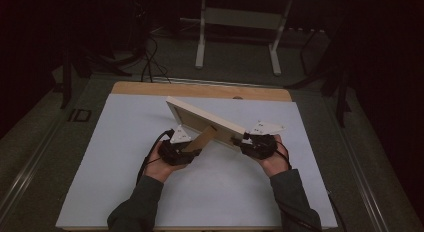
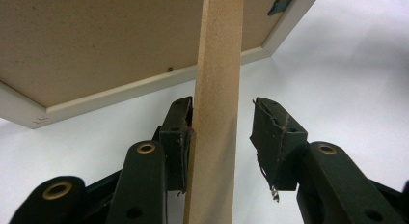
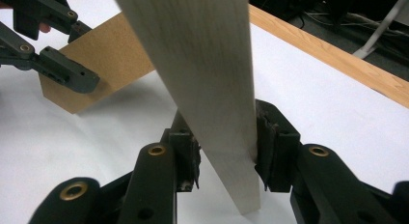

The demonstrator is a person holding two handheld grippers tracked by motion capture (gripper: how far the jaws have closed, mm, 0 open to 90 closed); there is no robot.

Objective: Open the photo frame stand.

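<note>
Here the picture frame (image 1: 205,117) runs far-left to near-right, right hand-held gripper (image 1: 248,140) grasping it, left hand-held gripper (image 1: 192,148) released.

A dim lab: a white-topped table (image 1: 125,192) on grey carpet, cables (image 1: 150,62) trailing at eleven o'clock, a white metal stand (image 1: 240,22) at twelve o'clock, dark surroundings.

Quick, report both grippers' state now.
Left gripper: open around the stand leg, one pad touching.
Right gripper: grip on the picture frame cannot be told.
</note>
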